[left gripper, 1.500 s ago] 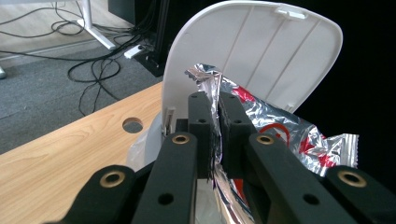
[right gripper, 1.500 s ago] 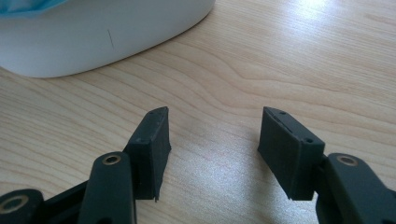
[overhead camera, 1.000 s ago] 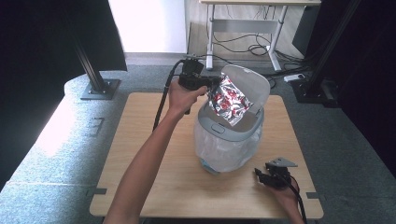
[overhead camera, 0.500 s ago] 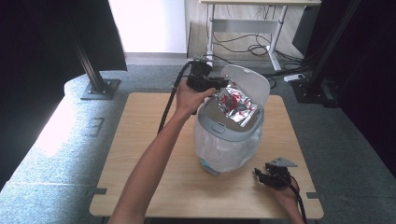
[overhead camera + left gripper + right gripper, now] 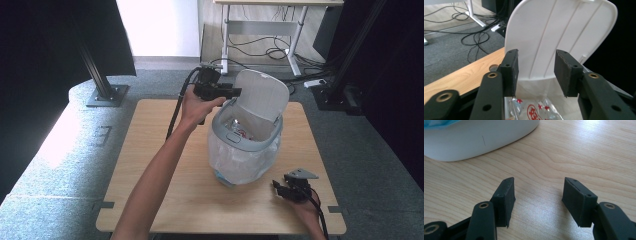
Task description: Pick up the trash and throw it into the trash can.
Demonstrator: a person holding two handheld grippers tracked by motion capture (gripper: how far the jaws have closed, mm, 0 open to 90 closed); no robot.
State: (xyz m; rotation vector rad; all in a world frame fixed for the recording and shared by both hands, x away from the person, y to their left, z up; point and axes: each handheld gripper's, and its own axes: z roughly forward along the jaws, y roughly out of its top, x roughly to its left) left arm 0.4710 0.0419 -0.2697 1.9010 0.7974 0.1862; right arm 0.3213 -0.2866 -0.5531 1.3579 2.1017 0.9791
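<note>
A wooden desk seen from above, with a white waste bin standing at its centre, lid tipped up and back toward 12 o'clock. My left tongs hover over the bin's rim at about 11 o'clock from its centre; their jaws have just been opening and stand apart with nothing between them. Below them a shiny silver wrapper with red print lies inside the bin, on its clear liner. My right tongs rest low on the desk at 5 o'clock from the bin, near its base, jaws spread wide and holding nothing
</note>
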